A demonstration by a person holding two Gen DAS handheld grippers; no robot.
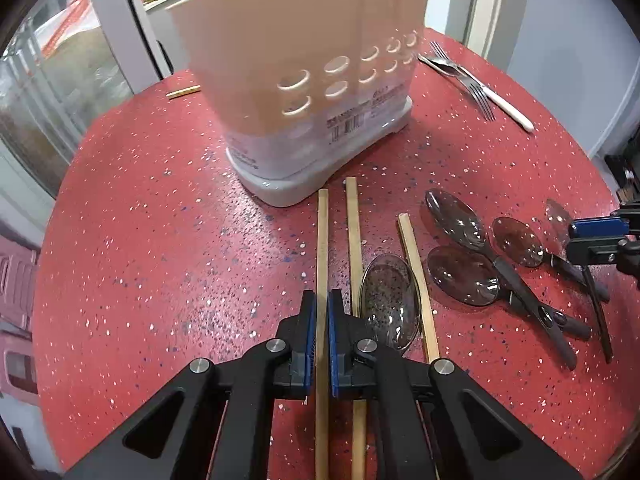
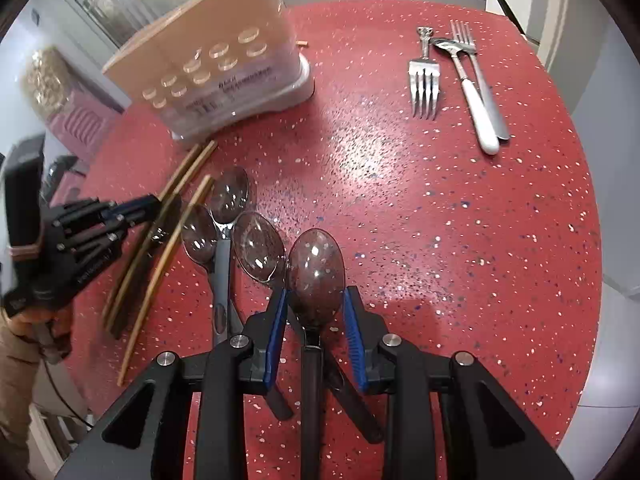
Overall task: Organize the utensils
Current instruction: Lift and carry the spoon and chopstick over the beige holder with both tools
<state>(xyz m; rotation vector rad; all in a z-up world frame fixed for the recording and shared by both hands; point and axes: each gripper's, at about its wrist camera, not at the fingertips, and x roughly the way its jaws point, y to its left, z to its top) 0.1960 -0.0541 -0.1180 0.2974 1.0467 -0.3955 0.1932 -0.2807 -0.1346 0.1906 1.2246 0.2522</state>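
My left gripper (image 1: pixel 321 300) is shut on a wooden chopstick (image 1: pixel 322 240) that points toward the beige utensil holder (image 1: pixel 304 80). Two more chopsticks (image 1: pixel 354 240) lie beside it on the red table. My right gripper (image 2: pixel 314 296) is open around a dark translucent plastic spoon (image 2: pixel 315 268), jaws on either side of the bowl, not touching. Three similar spoons (image 2: pixel 258 246) lie to its left. The left gripper also shows in the right wrist view (image 2: pixel 132 208) at the chopsticks (image 2: pixel 176 232).
Two metal forks (image 2: pixel 424 80) and a white-handled piece of cutlery (image 2: pixel 478 108) lie at the far right of the round red table (image 2: pixel 440 220). A short wooden piece (image 1: pixel 183 91) lies left of the holder. The table edge curves close on all sides.
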